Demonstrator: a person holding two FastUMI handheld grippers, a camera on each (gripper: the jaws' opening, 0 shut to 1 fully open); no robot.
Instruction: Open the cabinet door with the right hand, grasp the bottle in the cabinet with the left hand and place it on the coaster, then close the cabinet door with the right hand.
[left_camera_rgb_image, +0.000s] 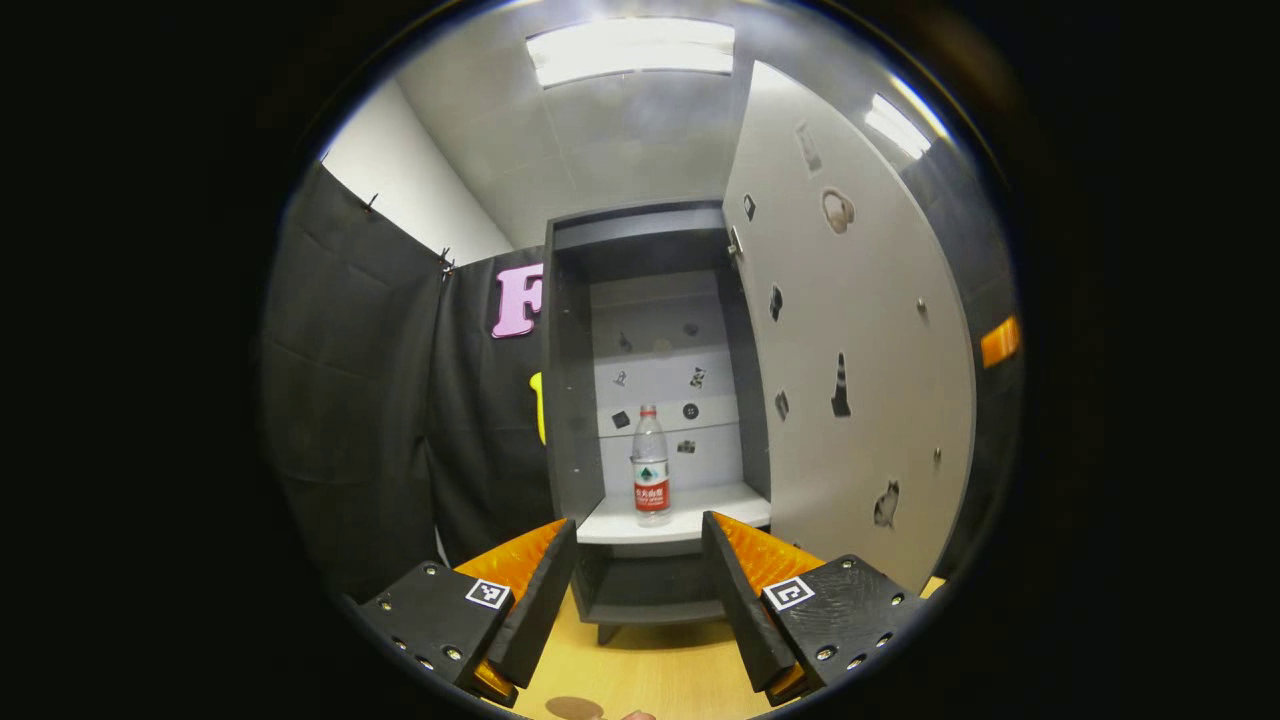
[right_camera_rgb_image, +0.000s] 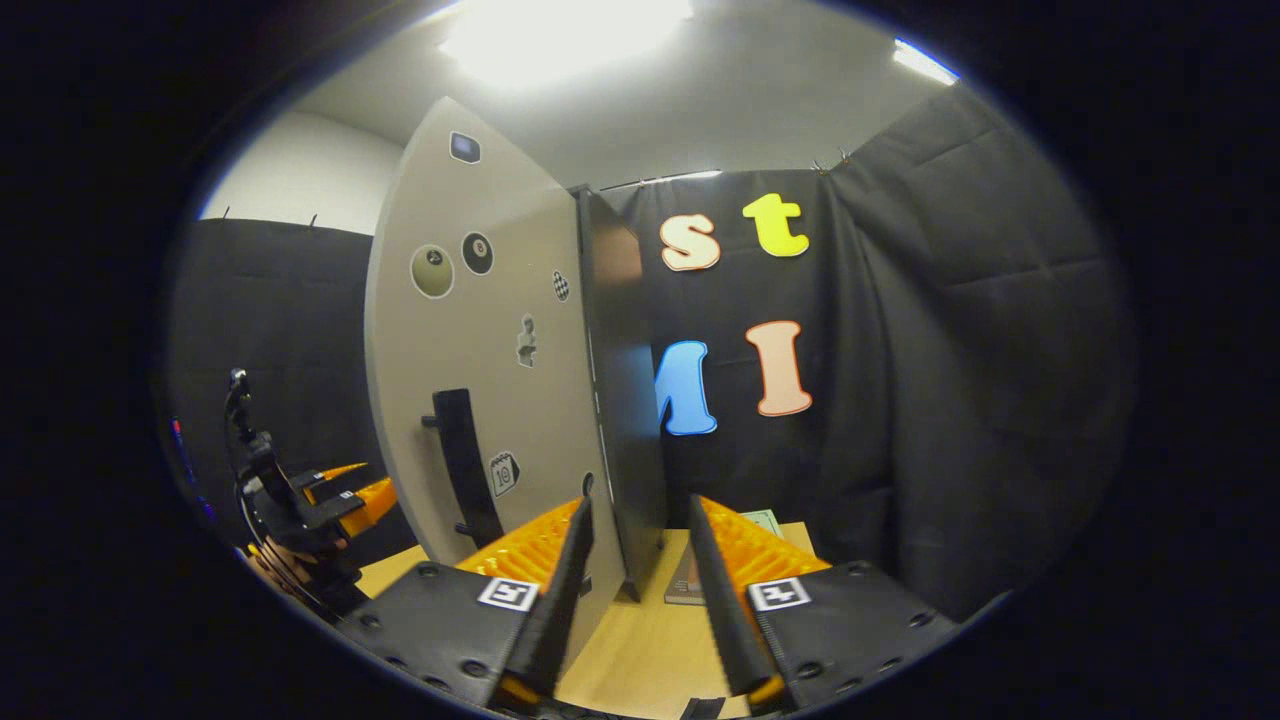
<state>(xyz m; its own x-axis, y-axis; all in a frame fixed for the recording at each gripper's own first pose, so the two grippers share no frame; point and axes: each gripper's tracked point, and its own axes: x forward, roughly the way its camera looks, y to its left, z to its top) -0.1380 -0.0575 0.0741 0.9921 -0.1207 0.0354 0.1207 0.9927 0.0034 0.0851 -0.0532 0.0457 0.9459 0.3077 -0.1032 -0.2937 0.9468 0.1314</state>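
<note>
Cabinet door (left_camera_rgb_image: 850, 330) swung open at 2 o'clock. Bottle (left_camera_rgb_image: 651, 466) upright on cabinet shelf (left_camera_rgb_image: 690, 520), long axis vertical, dead ahead at 12 o'clock of left hand-held gripper (left_camera_rgb_image: 640, 600), near but not touching. Left fingers spread wide, released, empty. Right hand-held gripper (right_camera_rgb_image: 630, 600) released, straddling door's free edge. Left nearer bottle. Straight advance judged sufficient.

Left gripper view faces the open cabinet (left_camera_rgb_image: 650, 400) — right gripper view its door's edge (right_camera_rgb_image: 610, 400).
</note>
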